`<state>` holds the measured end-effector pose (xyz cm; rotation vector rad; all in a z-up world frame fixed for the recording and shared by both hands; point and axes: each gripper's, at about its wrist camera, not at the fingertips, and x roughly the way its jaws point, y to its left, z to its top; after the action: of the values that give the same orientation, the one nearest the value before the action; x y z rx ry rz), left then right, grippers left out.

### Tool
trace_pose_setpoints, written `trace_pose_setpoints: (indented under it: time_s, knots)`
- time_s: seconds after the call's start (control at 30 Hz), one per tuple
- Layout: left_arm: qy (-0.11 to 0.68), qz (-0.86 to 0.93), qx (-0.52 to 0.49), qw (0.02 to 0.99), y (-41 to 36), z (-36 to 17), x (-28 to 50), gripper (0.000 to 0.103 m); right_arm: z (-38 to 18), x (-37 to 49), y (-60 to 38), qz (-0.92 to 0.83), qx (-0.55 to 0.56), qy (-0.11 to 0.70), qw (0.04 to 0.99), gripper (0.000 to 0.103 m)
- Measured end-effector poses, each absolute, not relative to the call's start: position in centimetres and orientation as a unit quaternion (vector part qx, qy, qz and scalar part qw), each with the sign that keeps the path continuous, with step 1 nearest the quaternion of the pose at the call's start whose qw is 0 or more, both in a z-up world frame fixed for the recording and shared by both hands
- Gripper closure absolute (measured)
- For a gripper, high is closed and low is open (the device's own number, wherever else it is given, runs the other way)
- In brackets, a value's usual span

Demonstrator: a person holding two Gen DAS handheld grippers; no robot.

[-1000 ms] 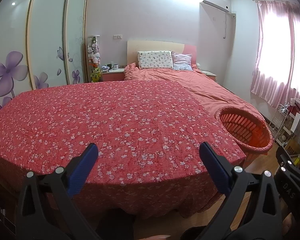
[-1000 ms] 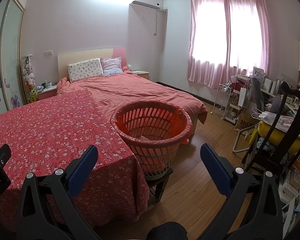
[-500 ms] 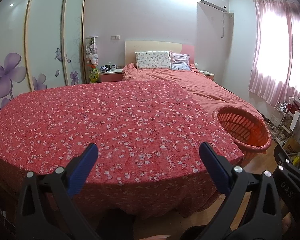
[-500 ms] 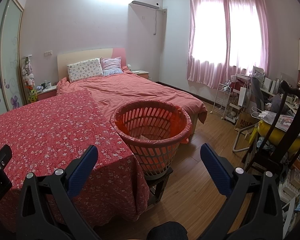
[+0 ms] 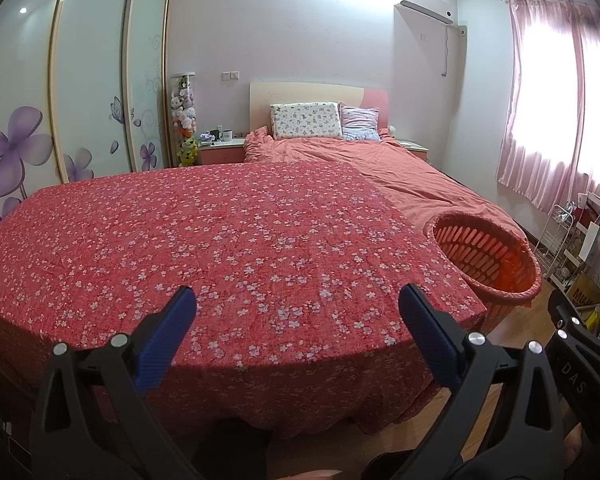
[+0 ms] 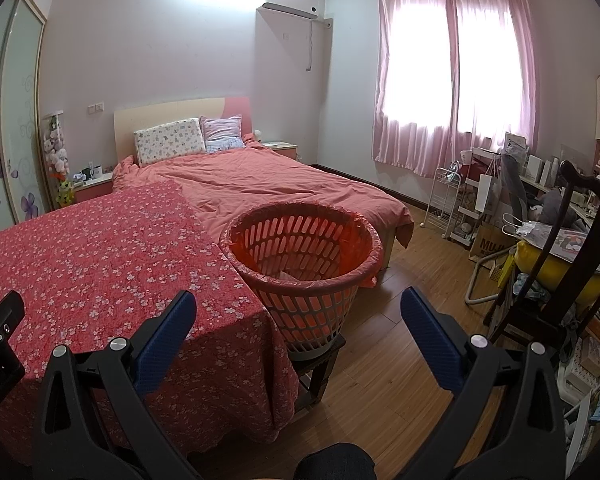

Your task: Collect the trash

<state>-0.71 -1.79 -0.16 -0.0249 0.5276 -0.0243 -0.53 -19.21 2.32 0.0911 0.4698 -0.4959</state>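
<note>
An orange plastic basket (image 6: 302, 268) lined with a red bag stands on a small dark stool beside the table's right edge; pale paper lies at its bottom. It also shows in the left wrist view (image 5: 486, 258). A table covered by a red flowered cloth (image 5: 220, 248) fills the left wrist view; I see no trash on it. My left gripper (image 5: 296, 320) is open and empty over the table's near edge. My right gripper (image 6: 298, 320) is open and empty, just in front of the basket.
A bed with a salmon quilt (image 6: 268, 184) lies behind the table. A dark wooden chair (image 6: 560, 272), a white wire rack (image 6: 448, 200) and cluttered shelves stand at the right. Wooden floor (image 6: 400, 320) lies right of the basket. Wardrobe doors (image 5: 100, 80) line the left.
The left wrist view has risen and tilted slightly, so the table and basket sit a little lower in frame. The right gripper has barely moved. Both grippers stay open.
</note>
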Motion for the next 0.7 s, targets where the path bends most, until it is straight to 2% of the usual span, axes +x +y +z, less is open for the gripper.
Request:
trace_pose_setpoints:
  time_s: [0.7]
  knots:
    - [0.263, -0.012, -0.013, 0.965, -1.51, -0.22, -0.80, 0.004, 2.32, -0.57, -19.22, -0.243, 0.045, 0.230, 0.941, 0.002]
